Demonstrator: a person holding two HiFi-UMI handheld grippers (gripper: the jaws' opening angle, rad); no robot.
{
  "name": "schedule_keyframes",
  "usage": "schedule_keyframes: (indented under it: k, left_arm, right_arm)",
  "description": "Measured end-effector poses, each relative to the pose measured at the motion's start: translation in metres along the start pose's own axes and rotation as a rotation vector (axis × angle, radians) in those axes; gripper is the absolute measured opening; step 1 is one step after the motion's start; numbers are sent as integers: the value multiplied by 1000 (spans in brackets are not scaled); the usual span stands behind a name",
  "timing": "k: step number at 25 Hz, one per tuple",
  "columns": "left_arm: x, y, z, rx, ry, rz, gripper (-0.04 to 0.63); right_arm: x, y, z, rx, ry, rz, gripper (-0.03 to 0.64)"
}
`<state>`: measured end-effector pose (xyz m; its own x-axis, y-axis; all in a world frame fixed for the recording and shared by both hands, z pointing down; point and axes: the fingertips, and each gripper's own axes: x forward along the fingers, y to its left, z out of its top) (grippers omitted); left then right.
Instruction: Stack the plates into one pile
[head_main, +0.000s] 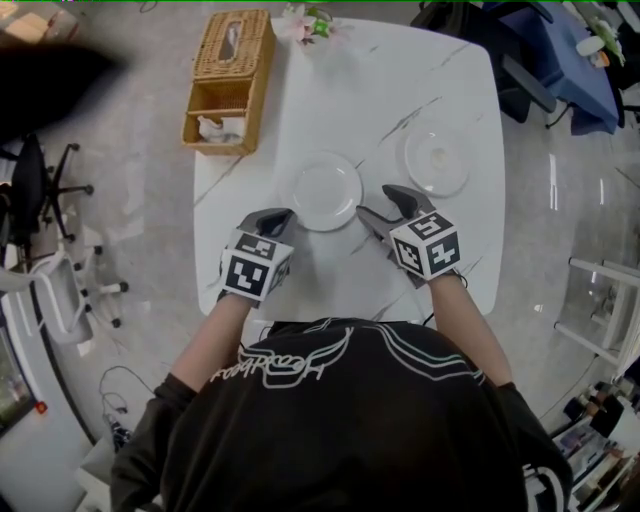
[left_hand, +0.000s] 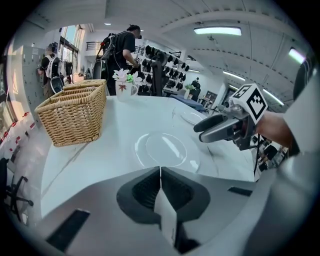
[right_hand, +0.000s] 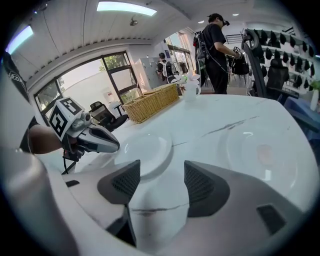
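Observation:
Two white plates lie apart on the white marble table (head_main: 420, 60). The nearer plate (head_main: 326, 191) (left_hand: 165, 150) (right_hand: 145, 149) sits at the middle; the other plate (head_main: 437, 160) (left_hand: 192, 117) (right_hand: 260, 147) lies to its right, farther back. My left gripper (head_main: 278, 218) (left_hand: 160, 172) (right_hand: 114, 145) rests just left of the nearer plate's front rim, jaws pressed together, holding nothing. My right gripper (head_main: 385, 204) (left_hand: 201, 134) (right_hand: 161, 182) stands open just right of that plate, with bare table between its pads.
A wicker basket (head_main: 228, 80) (left_hand: 75, 110) (right_hand: 152, 102) stands at the table's far left edge, with a flower mug (head_main: 305, 22) (left_hand: 125, 85) (right_hand: 190, 85) beside it. An office chair (head_main: 50, 180) is on the left, a blue table (head_main: 560, 50) at the far right. People stand behind.

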<state>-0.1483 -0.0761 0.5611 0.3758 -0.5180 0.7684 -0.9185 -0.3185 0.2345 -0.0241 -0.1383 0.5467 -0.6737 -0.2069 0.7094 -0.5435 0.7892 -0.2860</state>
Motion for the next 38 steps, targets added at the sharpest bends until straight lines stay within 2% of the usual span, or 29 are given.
schedule_keyframes:
  k: [10, 18, 27, 30, 38]
  left_arm:
    - [5, 1, -8, 12, 16, -13, 29]
    - [7, 2, -10, 47, 26, -8, 29]
    - [7, 1, -9, 92, 30, 5, 29]
    - [6, 2, -9, 88, 34, -1, 29]
    - [6, 3, -11, 65, 31, -11, 29]
  right_arm:
    - [9, 15, -3, 52, 8, 33, 276]
    - [20, 36, -5, 146, 33, 114, 273]
    - [31, 45, -4, 217, 52, 135, 151]
    - [31, 45, -3, 281, 40, 153, 133]
    - [26, 45, 5, 563, -18, 245, 57]
